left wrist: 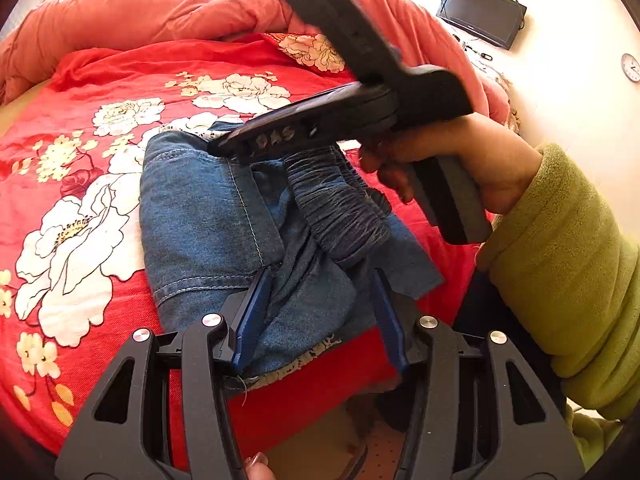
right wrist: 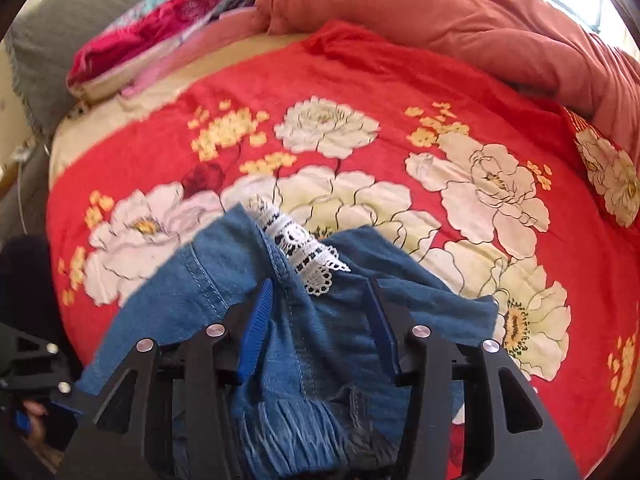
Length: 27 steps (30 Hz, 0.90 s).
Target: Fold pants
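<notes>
Blue-padded black fingers of the left gripper (left wrist: 316, 312) spread wide, straddling the near edge of the blue denim pants with white lace-trimmed hems (left wrist: 224, 216), cloth lying between the fingers but apparently not pinched. Pants bunched into a compact, partly folded bundle on the red bedspread printed with large white flowers (left wrist: 80, 208), directly ahead of both grippers, dark gathered elastic waistband (left wrist: 340, 208) lying across the top. Right gripper (right wrist: 320, 320) likewise held wide apart, its fingers over the denim with a seam and a strip of white lace (right wrist: 304, 248) showing between and just beyond them; seen from the left wrist view, its black body hangs above the far side of the bundle, held in a hand (left wrist: 452, 160) with an olive-green fleece sleeve (left wrist: 568, 264). Whether either set of pads touches the fabric: hard to tell. Judged near the end of folding, with the bundle still loose and uneven. Best done by closing on one full doubled edge rather than a single layer, carrying it over squarely, then pressing flat so waistband and hems sit aligned. Rumpled salmon-coloured quilt (right wrist: 460, 28) heaped beyond the bedspread.
</notes>
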Available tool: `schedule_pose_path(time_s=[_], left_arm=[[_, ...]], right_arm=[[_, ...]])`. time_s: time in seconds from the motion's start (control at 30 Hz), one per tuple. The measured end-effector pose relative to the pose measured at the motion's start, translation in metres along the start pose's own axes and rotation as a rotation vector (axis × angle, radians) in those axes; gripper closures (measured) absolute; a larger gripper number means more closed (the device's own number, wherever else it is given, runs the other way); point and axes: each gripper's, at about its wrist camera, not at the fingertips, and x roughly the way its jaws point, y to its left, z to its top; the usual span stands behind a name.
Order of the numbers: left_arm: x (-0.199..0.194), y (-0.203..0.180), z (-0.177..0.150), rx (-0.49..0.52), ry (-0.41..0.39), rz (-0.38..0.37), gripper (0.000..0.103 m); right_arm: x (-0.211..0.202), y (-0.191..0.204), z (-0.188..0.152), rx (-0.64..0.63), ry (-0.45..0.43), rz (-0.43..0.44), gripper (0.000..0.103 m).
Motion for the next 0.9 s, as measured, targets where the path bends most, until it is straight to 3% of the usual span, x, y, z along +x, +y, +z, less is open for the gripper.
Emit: schedule_pose_path(time_s=[0.07,0.17,0.27,0.43,0.5,0.63,0.83,0.9], left_arm=[[0.000,0.000,0.001,-0.001,-0.002,0.001,0.060],[-0.002,-0.001,0.001,-0.001,-0.005,0.005,0.059],[-0.004,-0.005,0.001,0.001,-0.006,0.009,0.053],[-0.024,-0.013,0.006,-0.009,-0.044,-0.013,0.043],[-0.037,-0.012,0.011,-0.020,-0.083,-0.029,0.041],[-0.055,0.006,0.025,-0.068,-0.140,0.044,0.035],[-0.034,0.059,0.037,-0.208,-0.040,0.153,0.034],[-0.025,0.075,0.038,-0.262,0.002,0.143,0.034]], right_arm=[[-0.011,-0.004,-0.001,0.033,-0.038,0.011,0.052],[-0.027,-0.006,-0.003,0.045,-0.093,0.008,0.035],[-0.043,-0.010,-0.006,0.074,-0.143,-0.004,0.029],[-0.072,-0.021,-0.017,0.143,-0.222,-0.030,0.011],[-0.086,-0.027,-0.029,0.203,-0.258,-0.030,0.008],[-0.098,-0.041,-0.052,0.296,-0.272,-0.016,0.008],[-0.097,-0.055,-0.076,0.387,-0.227,0.007,0.008],[-0.094,-0.056,-0.081,0.397,-0.209,0.021,0.008]])
